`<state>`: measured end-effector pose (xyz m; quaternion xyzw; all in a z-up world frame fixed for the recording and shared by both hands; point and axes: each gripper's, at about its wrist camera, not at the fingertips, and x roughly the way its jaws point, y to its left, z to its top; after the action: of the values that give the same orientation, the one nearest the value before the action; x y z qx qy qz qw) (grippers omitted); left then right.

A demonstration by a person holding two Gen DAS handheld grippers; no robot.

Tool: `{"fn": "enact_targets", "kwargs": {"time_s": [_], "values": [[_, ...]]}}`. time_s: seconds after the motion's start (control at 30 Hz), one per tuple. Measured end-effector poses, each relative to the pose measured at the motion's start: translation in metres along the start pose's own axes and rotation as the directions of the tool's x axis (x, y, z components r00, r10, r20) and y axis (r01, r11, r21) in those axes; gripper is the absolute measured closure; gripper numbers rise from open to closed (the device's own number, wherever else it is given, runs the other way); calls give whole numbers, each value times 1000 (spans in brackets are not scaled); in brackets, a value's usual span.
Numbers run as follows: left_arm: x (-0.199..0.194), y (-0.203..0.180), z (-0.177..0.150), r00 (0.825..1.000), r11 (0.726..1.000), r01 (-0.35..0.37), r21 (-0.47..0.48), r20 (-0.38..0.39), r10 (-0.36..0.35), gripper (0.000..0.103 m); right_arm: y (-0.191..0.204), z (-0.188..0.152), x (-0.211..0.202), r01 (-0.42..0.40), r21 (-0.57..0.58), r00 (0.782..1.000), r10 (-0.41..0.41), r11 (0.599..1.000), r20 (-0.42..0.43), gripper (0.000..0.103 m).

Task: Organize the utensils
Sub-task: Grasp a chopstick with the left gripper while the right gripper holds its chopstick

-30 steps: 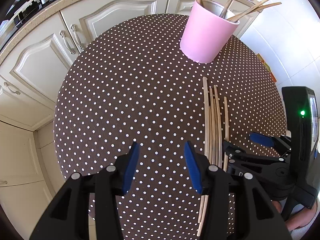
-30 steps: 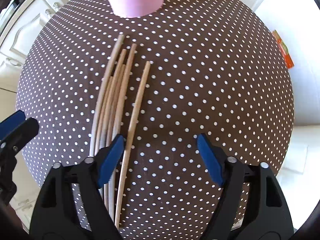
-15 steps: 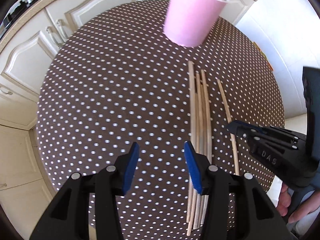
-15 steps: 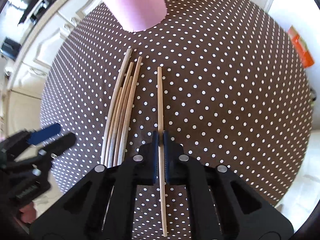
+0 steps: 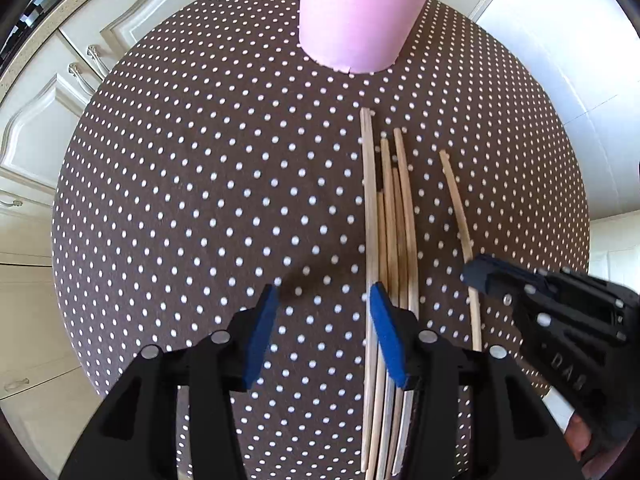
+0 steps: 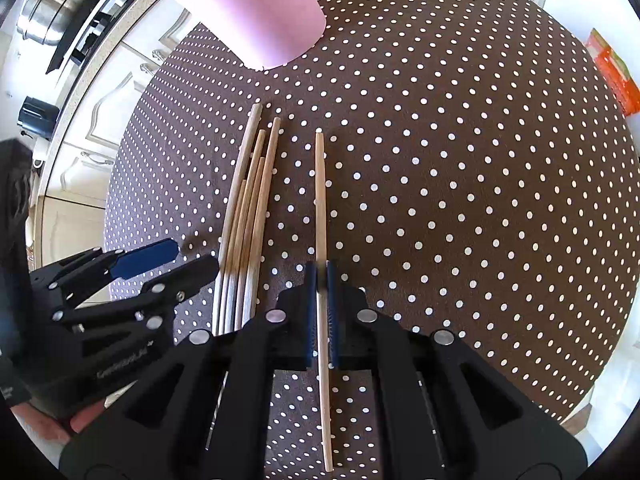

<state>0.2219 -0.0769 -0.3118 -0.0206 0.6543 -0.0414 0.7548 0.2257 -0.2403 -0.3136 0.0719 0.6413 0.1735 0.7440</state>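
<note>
Jaws: right gripper [image 6: 321, 270] clenched on single chopstick [image 6: 320, 200] | left gripper [image 5: 323, 316] parted, empty | chopstick bundle [image 5: 390, 240] flat on dotted table [image 5: 200, 200], near pink cup [image 5: 360, 12]

the right gripper [image 6: 321, 276], whose jaws stood wide apart beside the bundle a second ago, is now clamped on a single wooden chopstick [image 6: 320, 200]. that chopstick is pulled away from the remaining chopsticks [image 6: 248, 216] and now lies apart, with dotted cloth between them. the left gripper [image 5: 324, 320] has come closer to the pink cup [image 5: 360, 16], its right finger now over the bundle, jaws half open as before.
</note>
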Motion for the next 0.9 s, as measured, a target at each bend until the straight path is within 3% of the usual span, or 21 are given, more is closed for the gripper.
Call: {"fn": "enact_targets", "kwargs": {"time_s": [0.17, 0.5, 0.63, 0.77, 0.83, 0.87, 0.9], "values": [[7, -2, 20, 1000, 1000, -13, -5, -4, 13, 46, -3, -1, -3, -10, 8, 1000, 10, 1000, -6, 97], [19, 4, 57, 999, 999, -37, -38, -22, 36, 44, -9, 0, -4, -43, 46, 999, 43, 998, -13, 97], [24, -9, 67, 991, 991, -129, 30, -28, 129, 44, -10, 0, -5, -45, 52, 999, 46, 998, -16, 97], [22, -11, 70, 994, 994, -106, -12, -36, 105, 45, -9, 0, -4, -50, 55, 999, 51, 997, -14, 97], [21, -4, 68, 994, 993, -105, -52, -17, 105, 58, -9, 0, -4, -52, 57, 999, 53, 997, -14, 98], [20, -2, 68, 994, 992, -106, -64, -11, 106, 74, -9, 0, -3, -53, 57, 998, 54, 997, -13, 98], [19, 1, 69, 995, 991, -104, -80, -9, 104, 96, -10, 0, -4, -55, 57, 998, 56, 997, -12, 98]]}}
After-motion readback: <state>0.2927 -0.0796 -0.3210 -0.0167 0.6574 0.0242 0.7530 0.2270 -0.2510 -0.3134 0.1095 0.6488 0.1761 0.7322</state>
